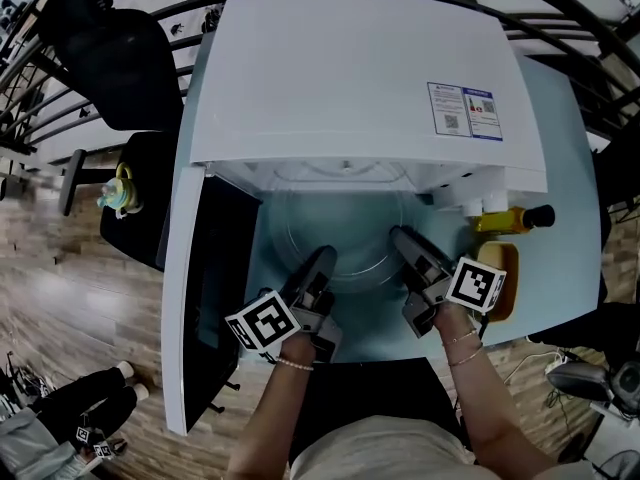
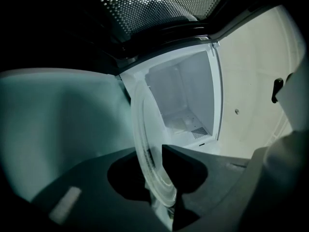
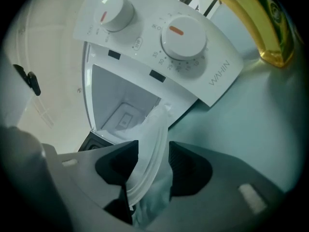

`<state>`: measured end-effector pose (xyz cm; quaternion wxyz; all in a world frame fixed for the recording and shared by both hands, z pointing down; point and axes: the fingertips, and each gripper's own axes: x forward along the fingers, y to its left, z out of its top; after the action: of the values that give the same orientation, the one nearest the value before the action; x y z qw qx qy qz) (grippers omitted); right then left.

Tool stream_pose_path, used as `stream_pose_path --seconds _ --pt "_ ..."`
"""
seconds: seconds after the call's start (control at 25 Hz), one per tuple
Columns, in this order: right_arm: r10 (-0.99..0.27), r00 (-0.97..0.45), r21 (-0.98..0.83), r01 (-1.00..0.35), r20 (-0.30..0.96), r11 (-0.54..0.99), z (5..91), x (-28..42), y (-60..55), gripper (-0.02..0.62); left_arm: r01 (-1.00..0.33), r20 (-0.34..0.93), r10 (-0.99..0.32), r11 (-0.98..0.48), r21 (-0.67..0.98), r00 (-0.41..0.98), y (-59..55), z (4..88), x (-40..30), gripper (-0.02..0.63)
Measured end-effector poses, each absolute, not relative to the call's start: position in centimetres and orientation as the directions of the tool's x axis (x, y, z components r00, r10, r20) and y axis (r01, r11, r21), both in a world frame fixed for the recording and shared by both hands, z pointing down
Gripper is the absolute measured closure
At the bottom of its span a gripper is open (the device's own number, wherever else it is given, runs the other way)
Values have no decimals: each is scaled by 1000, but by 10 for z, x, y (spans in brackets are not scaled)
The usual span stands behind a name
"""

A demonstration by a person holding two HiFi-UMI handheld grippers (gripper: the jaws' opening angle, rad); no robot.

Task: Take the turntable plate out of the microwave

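The left claw is closed on the left rim of the turntable plate, the clear glass running edge-on between its jaws. From the head view, the plate hangs level in the mouth of the microwave. Its near half is out over the counter and its far half is under the front lip of the cavity. To the left, the door stands swung wide. The right claw pinches the opposite rim in the same way, narrowed right down onto the glass.

By the look of it, the step in hand is the withdrawal itself — the plate is lifted and gripped but not yet clear of the opening. The next move calls for both claws to draw back toward the person together, at an even pace and height, so the glass neither tilts nor twists out of either pinch.

Counted:
- one plate
- one microwave with one door
- two claws
- two dials on the panel
- one yellow bottle — just right of the microwave's front corner
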<state>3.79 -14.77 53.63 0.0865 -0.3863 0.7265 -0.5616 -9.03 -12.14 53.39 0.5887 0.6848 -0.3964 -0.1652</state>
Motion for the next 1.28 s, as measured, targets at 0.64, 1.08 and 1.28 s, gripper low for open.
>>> stream_pose_path --seconds 0.64,1.08,1.28 --pt "-653 -708 -895 -435 270 101 538 20 -183 399 -356 256 -715 10 934 650 -111 532 -98 525" --pt "-646 -726 -916 -387 235 102 536 13 -200 471 -346 259 -714 24 938 651 -110 534 -98 525" --pt "-650 -732 -930 -354 206 103 535 12 -198 497 -366 270 -717 23 930 642 -110 536 -100 517"
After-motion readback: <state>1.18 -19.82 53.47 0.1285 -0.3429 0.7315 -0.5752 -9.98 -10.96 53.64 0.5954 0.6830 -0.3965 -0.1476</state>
